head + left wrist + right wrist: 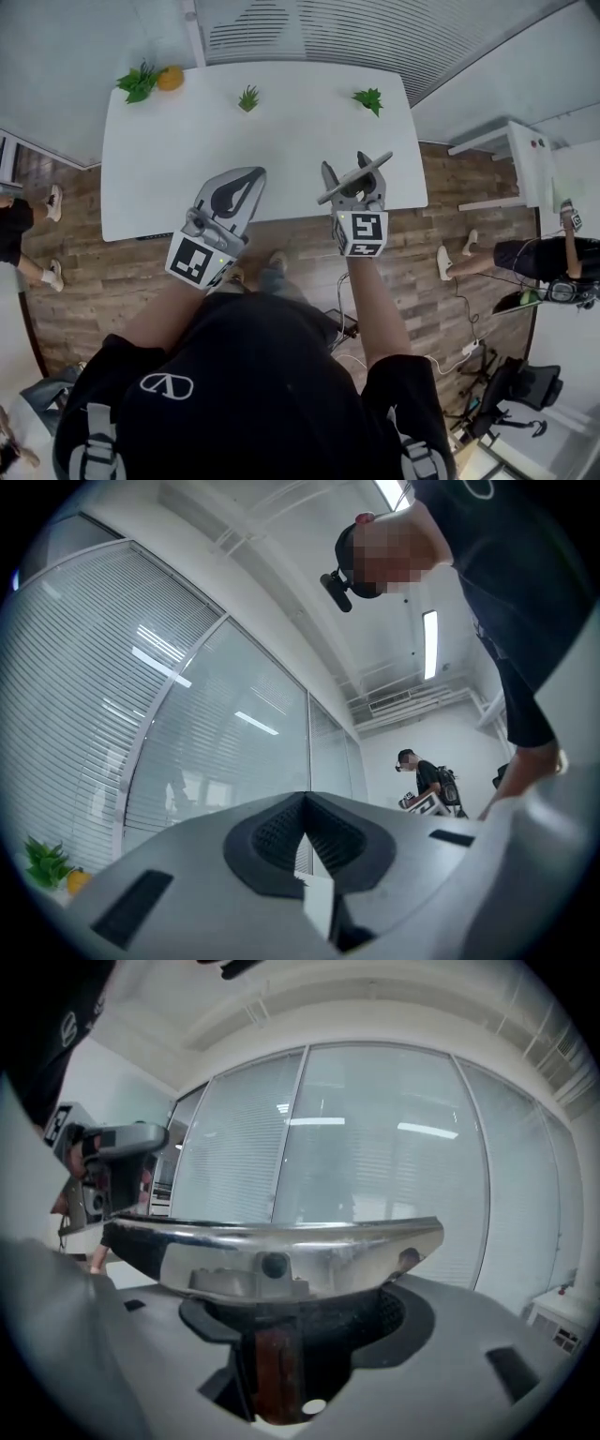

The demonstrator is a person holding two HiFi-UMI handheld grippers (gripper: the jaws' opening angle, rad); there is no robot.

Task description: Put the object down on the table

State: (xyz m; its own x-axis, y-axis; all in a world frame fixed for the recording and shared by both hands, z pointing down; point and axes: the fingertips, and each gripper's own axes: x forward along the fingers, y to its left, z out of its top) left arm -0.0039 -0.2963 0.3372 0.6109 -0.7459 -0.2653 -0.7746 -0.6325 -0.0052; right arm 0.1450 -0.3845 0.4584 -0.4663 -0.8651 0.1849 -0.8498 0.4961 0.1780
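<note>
My right gripper [357, 184] is held over the near edge of the white table [169, 150], shut on a metal tool [354, 178]. The tool is a curved, shiny steel bar [281, 1246] with a brown handle [274, 1372] clamped between the jaws of the right gripper [281, 1335]. The bar lies crosswise above the fingertips. My left gripper [242, 184] hovers over the same table edge, to the left. In the left gripper view its jaws [305, 832] meet with nothing between them. Both gripper views look out at glass walls, not at the table.
Along the table's far edge stand a leafy plant [139, 82] beside an orange object [170, 78], and two small green plants [248, 97] [369, 98]. A white cabinet [525, 159] stands to the right. People stand at the left [19, 234] and right [539, 258] on the wooden floor.
</note>
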